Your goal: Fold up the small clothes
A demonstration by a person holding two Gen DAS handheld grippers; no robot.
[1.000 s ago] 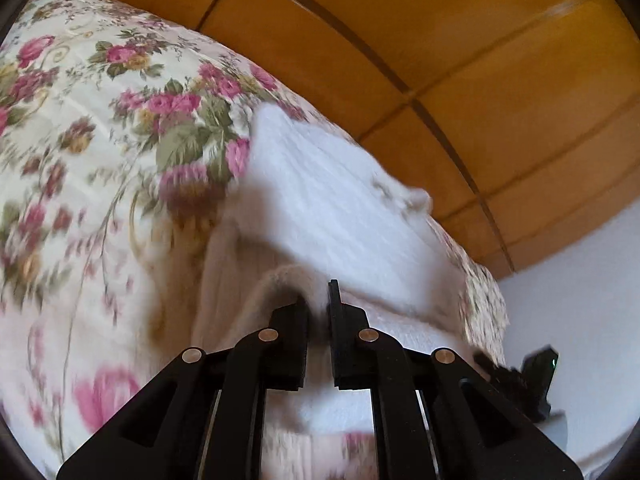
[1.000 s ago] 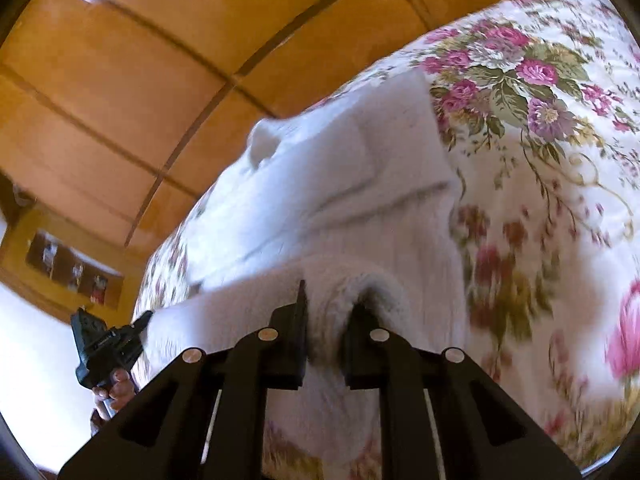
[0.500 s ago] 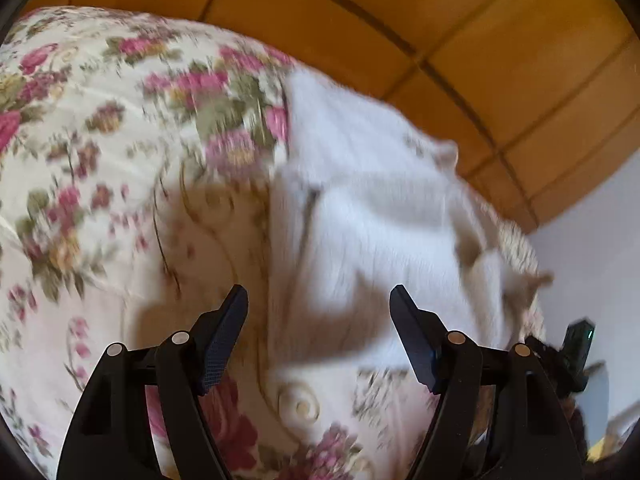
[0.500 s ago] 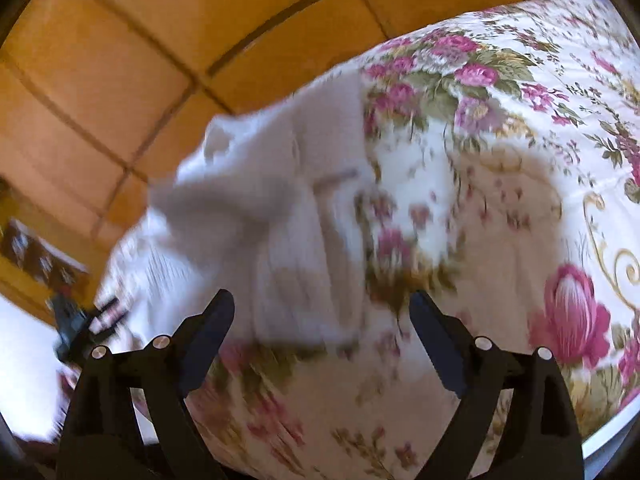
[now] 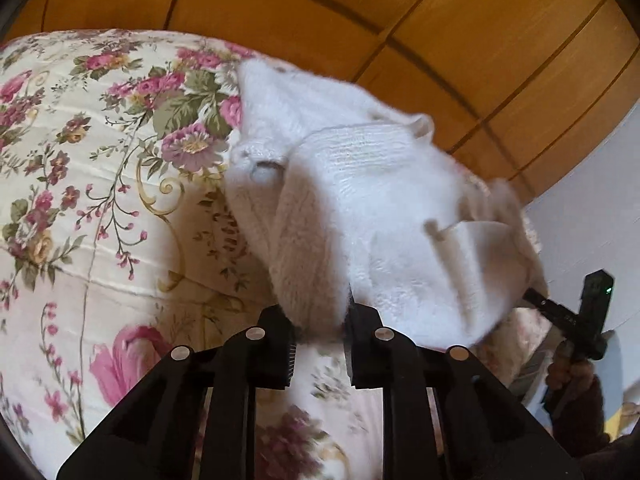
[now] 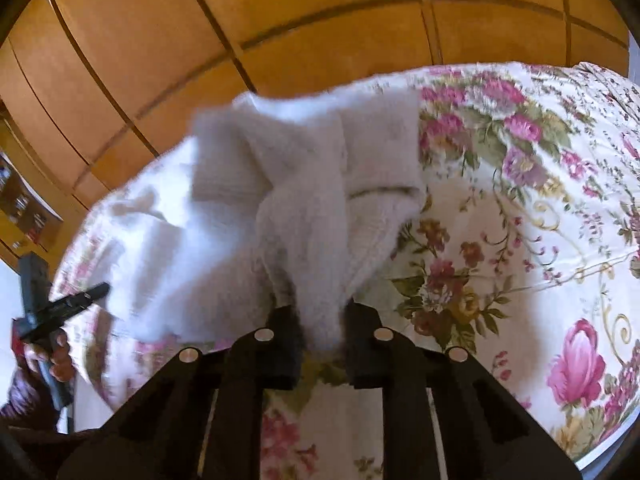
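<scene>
A fresh hold has just been taken: the left claw [image 5: 320, 350] and right claw [image 6: 322, 350] are closing on the near edge of the white fuzzy garment [image 5: 360, 208], seemingly lifted off the floral bedspread [image 5: 80, 160], readied for another fold

A fluffy white knitted garment [image 5: 360, 208] lies bunched and partly folded on the floral bedspread [image 5: 80, 184].

One white fuzzy garment [image 5: 360, 216], bunched up, w/ one round button [image 5: 262, 172] visible. One floral bedspread [image 5: 100, 184] under it. Two grippers: left [image 5: 320, 354], right [image 6: 322, 354], each w/ two black fingers; one person's hand [image 5: 572, 372] seen per view, so two hands total. Wood panels [image 5: 460, 32] behind: several, exact no. unclear.
</scene>
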